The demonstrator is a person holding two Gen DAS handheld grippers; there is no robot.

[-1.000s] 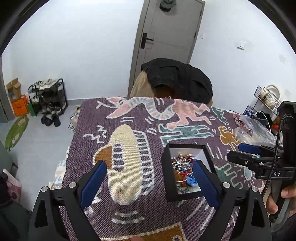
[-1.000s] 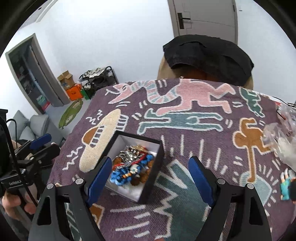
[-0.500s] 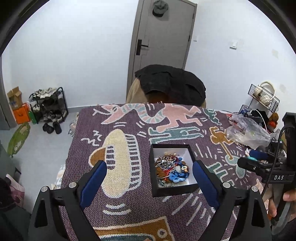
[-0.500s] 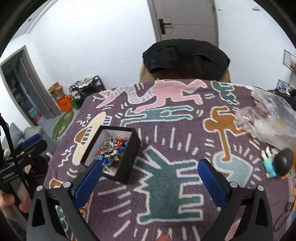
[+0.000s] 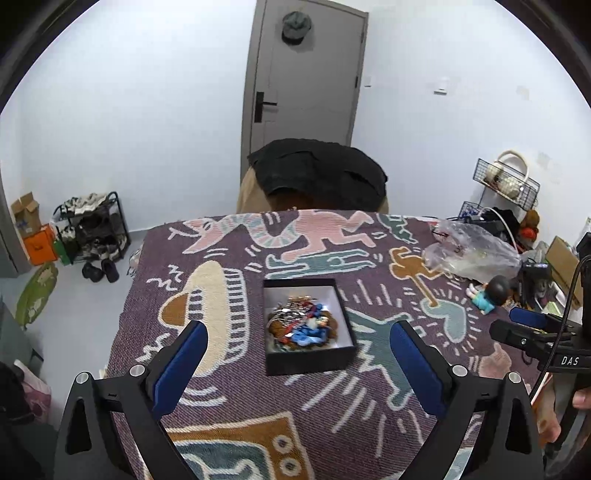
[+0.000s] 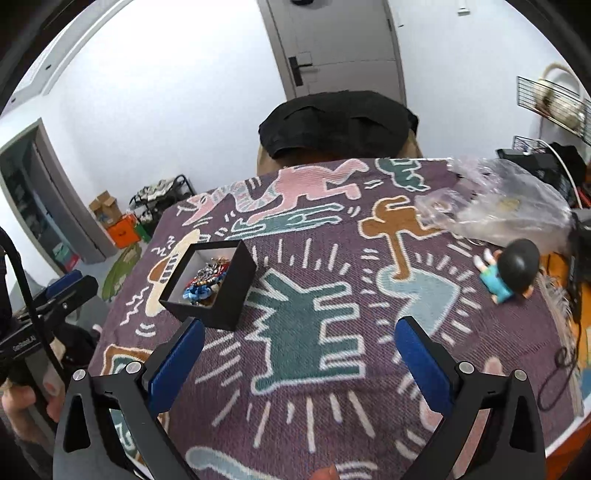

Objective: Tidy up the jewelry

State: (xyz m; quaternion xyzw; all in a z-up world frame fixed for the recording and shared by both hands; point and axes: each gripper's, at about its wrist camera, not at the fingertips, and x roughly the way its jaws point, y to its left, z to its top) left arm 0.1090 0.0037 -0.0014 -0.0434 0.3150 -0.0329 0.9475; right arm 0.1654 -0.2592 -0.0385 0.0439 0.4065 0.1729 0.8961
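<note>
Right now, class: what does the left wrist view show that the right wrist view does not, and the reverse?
Only the left wrist view shows the cap hanging on the door and the right gripper seen from outside. Only the right wrist view shows the left gripper from outside. Both show the black box of jewelry, the plastic bag and the doll.

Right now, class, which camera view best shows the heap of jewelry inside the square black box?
The left wrist view: the jewelry is seen from above, nearly whole. In the right wrist view, the box's near wall hides part of it.
</note>
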